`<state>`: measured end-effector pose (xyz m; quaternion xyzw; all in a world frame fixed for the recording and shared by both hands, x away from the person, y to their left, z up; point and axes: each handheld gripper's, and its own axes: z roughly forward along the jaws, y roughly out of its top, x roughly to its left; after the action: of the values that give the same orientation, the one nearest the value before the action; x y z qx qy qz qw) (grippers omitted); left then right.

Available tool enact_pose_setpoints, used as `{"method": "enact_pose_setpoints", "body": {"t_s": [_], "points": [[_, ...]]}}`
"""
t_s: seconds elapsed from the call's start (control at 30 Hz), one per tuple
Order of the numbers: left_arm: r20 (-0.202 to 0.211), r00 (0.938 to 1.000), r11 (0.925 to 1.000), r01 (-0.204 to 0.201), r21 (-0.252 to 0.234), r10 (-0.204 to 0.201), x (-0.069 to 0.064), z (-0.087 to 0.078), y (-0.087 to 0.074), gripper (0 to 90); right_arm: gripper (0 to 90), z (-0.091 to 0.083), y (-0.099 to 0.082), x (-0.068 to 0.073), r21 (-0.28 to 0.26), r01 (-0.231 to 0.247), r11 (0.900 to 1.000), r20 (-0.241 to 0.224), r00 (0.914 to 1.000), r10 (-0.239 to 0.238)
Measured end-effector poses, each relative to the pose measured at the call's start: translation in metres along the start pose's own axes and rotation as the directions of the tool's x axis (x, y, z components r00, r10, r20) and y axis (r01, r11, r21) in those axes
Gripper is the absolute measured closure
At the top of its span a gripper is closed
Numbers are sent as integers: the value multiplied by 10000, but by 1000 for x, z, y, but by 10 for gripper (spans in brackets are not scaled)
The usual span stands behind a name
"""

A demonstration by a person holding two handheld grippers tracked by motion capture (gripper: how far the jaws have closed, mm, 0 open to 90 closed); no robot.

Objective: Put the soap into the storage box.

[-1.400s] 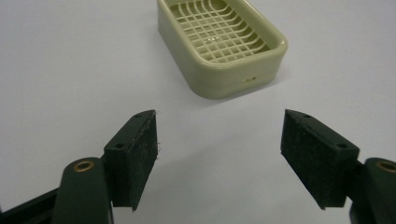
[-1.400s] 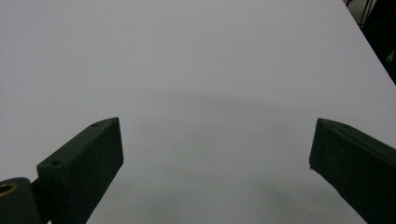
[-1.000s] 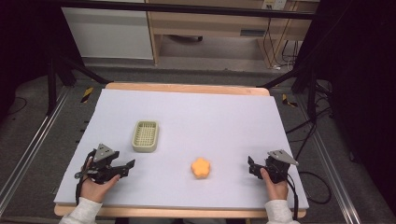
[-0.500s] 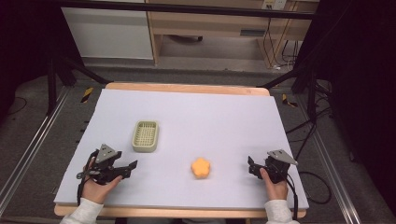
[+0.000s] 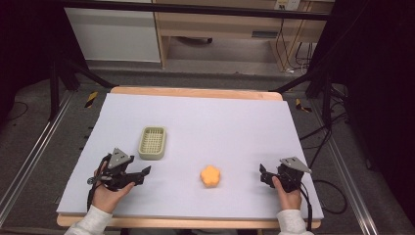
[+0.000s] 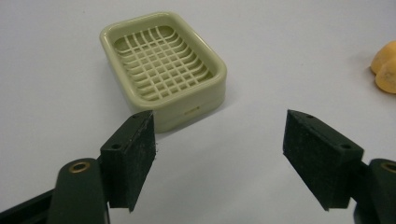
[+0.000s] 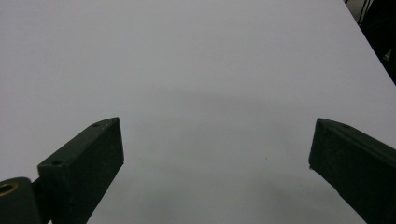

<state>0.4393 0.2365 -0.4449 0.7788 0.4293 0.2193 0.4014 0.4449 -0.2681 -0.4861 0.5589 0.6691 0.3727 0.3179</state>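
Note:
A pale green soap dish (image 5: 152, 143) with a grid floor sits left of the table's middle. An orange flower-shaped piece (image 5: 210, 176) lies toward the front centre. My left gripper (image 5: 143, 174) rests low at the front left, open, its jaws pointing right, just short of the dish. In the left gripper view the dish (image 6: 163, 65) lies ahead of the open left gripper (image 6: 219, 158), with the orange piece (image 6: 385, 65) at the right edge. My right gripper (image 5: 264, 175) is at the front right, open and holding nothing. In the right gripper view, bare sheet lies ahead of the open right gripper (image 7: 215, 172).
A white sheet (image 5: 235, 122) covers the wooden table. Metal frame rails run along both sides, and cables lie on the floor at the right. A wooden cabinet stands behind the table.
My left gripper has shifted a little to the right, toward the space in front of the dish. The right gripper has stayed put.

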Motion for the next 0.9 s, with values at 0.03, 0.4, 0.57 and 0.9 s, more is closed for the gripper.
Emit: {"method": "enact_pose_setpoints", "body": {"t_s": [0.03, 0.4, 0.57, 0.9], "points": [[18, 10000, 10000, -61, 23, 61, -1, 1, 1, 252, 37, 0, 0, 0, 0, 0, 10000, 5, 10000, 0], [306, 9979, 9981, -583, 181, 577, -18, 12, 13, 237, 37, 0, 0, 1, 49, 34, 10000, -9, 10000, -34], [444, 9961, 9970, -762, 114, 756, -26, 15, 21, 234, 36, 1, 0, 1, 81, 37, 10000, -55, 10000, -36], [649, 9918, 9938, -1108, 61, 1101, -35, 20, 37, 234, 37, 2, 0, 1, 200, 154, 9997, -68, 9999, -153]]}}
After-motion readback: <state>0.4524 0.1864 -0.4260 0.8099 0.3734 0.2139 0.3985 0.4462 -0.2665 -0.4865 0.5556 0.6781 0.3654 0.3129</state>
